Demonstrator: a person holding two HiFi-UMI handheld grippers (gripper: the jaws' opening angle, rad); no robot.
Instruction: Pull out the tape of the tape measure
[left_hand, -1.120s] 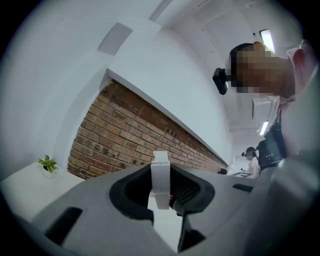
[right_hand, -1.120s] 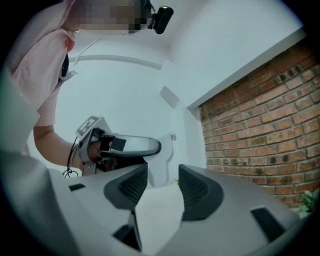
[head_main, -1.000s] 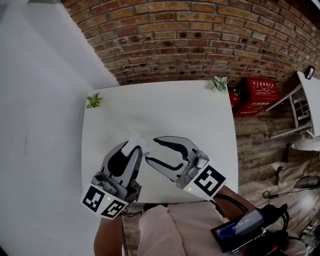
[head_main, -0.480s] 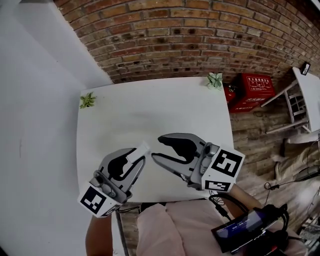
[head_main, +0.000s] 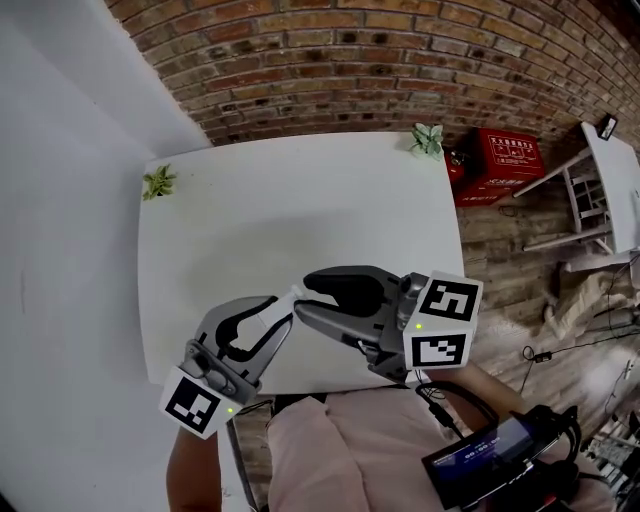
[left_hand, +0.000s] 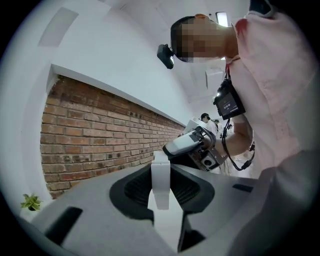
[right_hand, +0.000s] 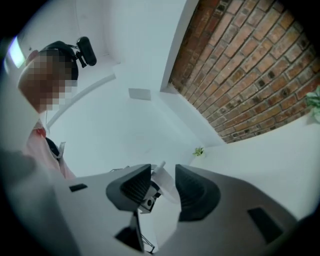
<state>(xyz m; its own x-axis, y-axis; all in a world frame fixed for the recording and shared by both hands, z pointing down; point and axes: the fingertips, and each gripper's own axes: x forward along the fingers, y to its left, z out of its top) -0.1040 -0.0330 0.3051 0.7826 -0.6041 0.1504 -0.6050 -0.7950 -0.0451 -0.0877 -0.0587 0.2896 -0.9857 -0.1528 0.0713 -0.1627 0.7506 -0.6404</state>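
A small white tape measure (left_hand: 161, 186) is clamped upright between the dark pads of my left gripper (left_hand: 161, 194), which is shut on it. In the head view the left gripper (head_main: 281, 313) hovers over the near edge of the white table (head_main: 300, 215), and the white case (head_main: 284, 303) pokes out past its tips. My right gripper (head_main: 303, 297) faces it from the right, tip to tip. Its jaws are closing around the white end (right_hand: 163, 181) of the case. A gap still shows beside the pads of the right gripper (right_hand: 162, 187).
Two small green plants stand at the table's far corners, one at the left (head_main: 157, 182) and one at the right (head_main: 427, 139). A brick wall (head_main: 340, 60) runs behind the table. A red box (head_main: 497, 165) and a white chair (head_main: 590, 200) stand on the floor at the right.
The right gripper has swung left up to the left gripper's tips and its jaws have narrowed around the white case. The left gripper keeps its grip.
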